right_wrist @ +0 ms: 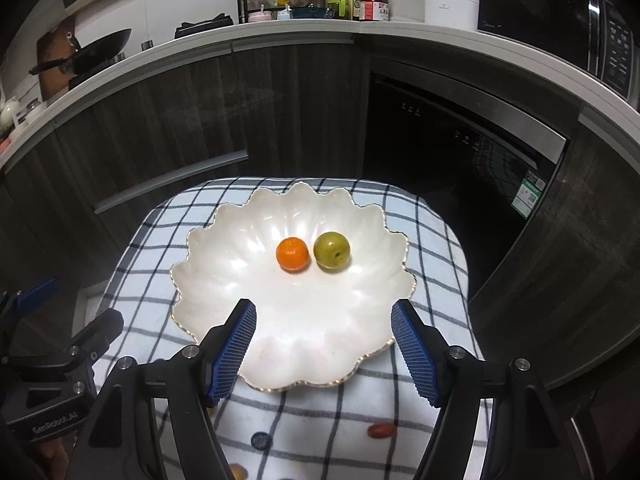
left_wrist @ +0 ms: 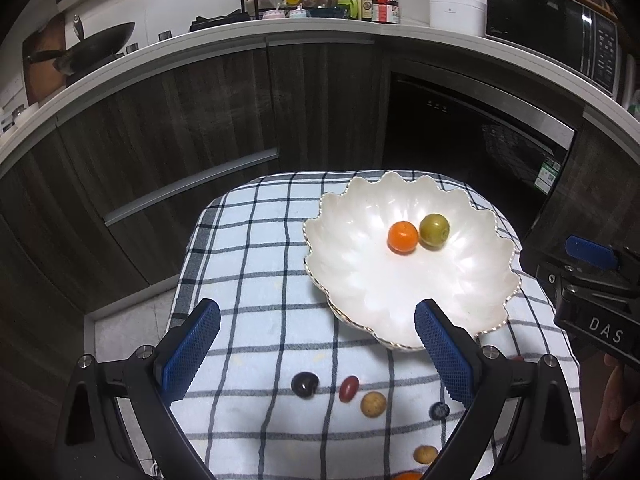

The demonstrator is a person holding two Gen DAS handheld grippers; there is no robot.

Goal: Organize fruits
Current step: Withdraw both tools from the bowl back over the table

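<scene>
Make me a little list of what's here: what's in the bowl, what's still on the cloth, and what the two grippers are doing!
in the bowl: orange fruit and green fruit, side by side in the white scalloped bowl
on the cloth: dark round fruit, red oval fruit, tan fruit, blueberry, all on the checked cloth
left gripper: open, holding nothing
right gripper: open, holding nothing
</scene>
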